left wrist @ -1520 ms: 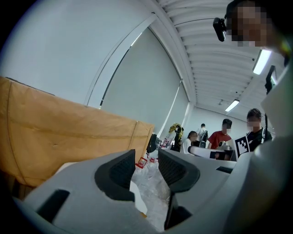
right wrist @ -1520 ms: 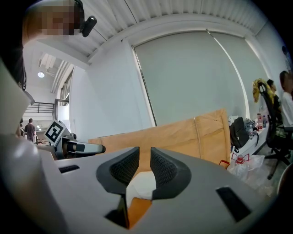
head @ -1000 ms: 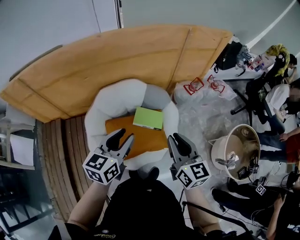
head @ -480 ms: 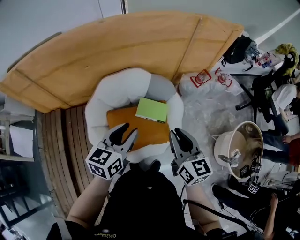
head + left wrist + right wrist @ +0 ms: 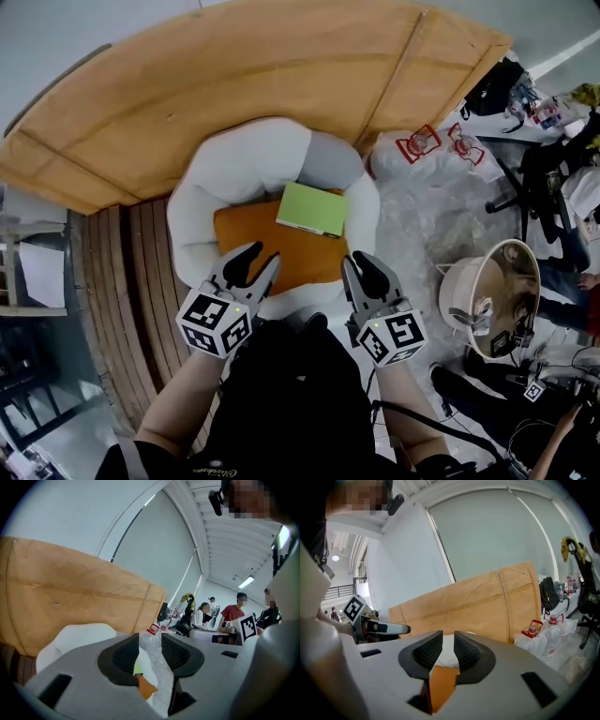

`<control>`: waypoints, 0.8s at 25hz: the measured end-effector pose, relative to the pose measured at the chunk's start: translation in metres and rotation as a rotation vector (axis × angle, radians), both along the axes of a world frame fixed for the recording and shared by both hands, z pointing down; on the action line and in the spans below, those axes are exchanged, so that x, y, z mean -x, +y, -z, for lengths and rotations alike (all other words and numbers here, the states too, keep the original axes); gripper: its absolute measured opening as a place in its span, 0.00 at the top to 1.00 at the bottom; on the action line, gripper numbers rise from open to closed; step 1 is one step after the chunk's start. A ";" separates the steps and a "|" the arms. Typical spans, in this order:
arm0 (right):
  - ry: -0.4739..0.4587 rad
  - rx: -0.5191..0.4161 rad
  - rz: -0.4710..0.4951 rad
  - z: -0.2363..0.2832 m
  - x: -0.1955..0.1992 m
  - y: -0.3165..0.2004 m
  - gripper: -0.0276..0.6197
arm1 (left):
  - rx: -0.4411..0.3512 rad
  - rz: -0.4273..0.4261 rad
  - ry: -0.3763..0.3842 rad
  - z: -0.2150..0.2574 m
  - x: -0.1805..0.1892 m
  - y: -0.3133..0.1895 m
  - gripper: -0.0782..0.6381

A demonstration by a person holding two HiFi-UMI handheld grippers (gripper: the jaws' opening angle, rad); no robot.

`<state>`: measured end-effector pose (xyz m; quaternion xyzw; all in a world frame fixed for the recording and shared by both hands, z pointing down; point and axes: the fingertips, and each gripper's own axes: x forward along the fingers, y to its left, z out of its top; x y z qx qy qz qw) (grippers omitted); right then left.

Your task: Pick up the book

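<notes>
A light green book (image 5: pixel 313 208) lies flat on the orange seat cushion (image 5: pixel 272 246) of a white armchair (image 5: pixel 239 169), toward its back right. In the left gripper view only a green sliver of the book (image 5: pixel 137 667) shows between the jaws. My left gripper (image 5: pixel 262 255) hovers over the cushion's front left, its jaws a little apart with nothing between them (image 5: pixel 150 641). My right gripper (image 5: pixel 359 262) hangs at the chair's front right, shut and empty (image 5: pixel 448 641). Both are short of the book and touch nothing.
A curved wooden panel (image 5: pixel 234 84) stands behind the chair. Wooden slats (image 5: pixel 122 272) lie to its left. On the right are plastic sheeting with red-labelled bags (image 5: pixel 422 150), a round beige tub (image 5: pixel 487 295) and seated people by a desk.
Both grippers have sunk toward the front of the armchair, side by side. The book has stayed where it was and the jaws look the same.
</notes>
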<state>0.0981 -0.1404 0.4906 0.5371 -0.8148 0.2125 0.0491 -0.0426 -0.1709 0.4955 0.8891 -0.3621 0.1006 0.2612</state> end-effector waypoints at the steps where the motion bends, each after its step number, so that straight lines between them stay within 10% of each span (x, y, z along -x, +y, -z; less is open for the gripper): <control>1: 0.005 0.005 0.000 -0.009 -0.001 -0.003 0.85 | 0.004 0.000 0.000 -0.008 -0.001 -0.002 0.68; 12: 0.091 0.066 0.016 -0.152 -0.009 -0.042 0.85 | 0.042 0.003 -0.023 -0.134 -0.016 -0.022 0.68; 20: 0.354 0.178 0.086 -0.294 -0.004 -0.065 0.84 | 0.079 0.045 -0.044 -0.205 -0.016 -0.022 0.70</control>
